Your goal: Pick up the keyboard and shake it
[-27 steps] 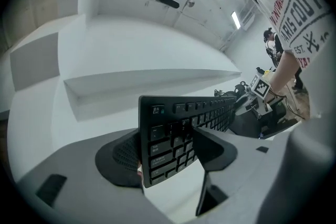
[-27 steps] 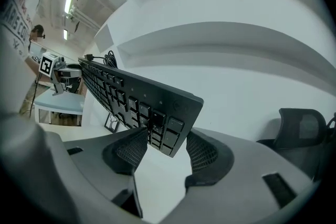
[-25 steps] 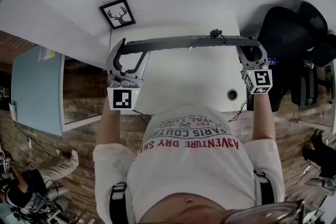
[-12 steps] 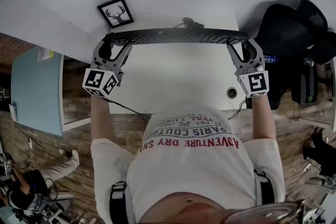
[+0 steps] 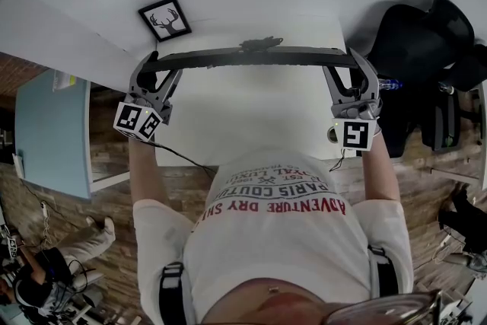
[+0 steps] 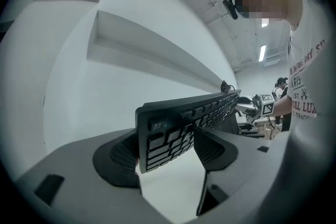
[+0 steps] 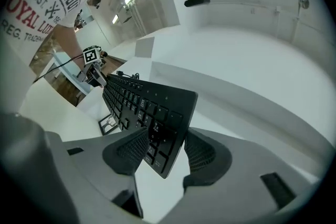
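Holding the keyboard (image 5: 251,57) by its two ends, you have it up off the white worktop (image 5: 259,118), turned on its long edge and running level from side to side. Your left claw (image 5: 158,66) is clamped on the left end, one pad on the key face and one on the back. Your right claw (image 5: 346,66) grips the right end the same way. A framed antler picture (image 5: 164,19) sits beyond your left claw, apart from the keyboard.
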